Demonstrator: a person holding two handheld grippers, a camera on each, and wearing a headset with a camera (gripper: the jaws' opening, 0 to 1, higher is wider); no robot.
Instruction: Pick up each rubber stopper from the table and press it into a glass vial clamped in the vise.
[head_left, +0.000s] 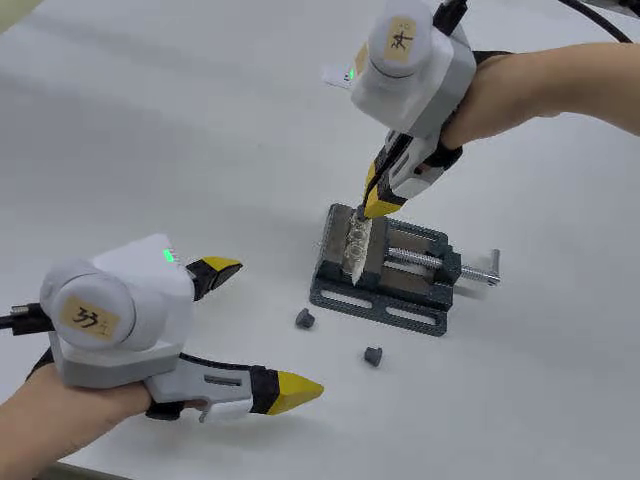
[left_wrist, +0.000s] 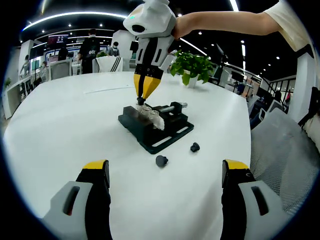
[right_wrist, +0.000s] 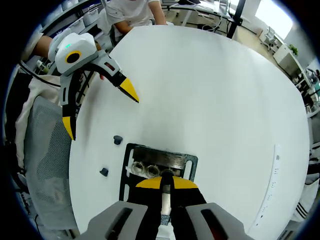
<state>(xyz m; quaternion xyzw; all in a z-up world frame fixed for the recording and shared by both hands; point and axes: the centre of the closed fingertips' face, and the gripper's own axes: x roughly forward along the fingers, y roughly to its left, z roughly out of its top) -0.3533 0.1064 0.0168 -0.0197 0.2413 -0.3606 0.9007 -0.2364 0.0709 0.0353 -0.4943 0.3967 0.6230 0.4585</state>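
Plainly upright vials (head_left: 357, 243), mouths up, in vise (head_left: 395, 300).

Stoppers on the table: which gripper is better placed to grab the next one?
Probably left. The left gripper is open and empty, near the two loose stoppers; the right gripper is shut, tip at the vials in the vise.

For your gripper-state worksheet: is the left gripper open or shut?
Open: the left gripper has its yellow-tipped jaws wide apart, holding nothing.
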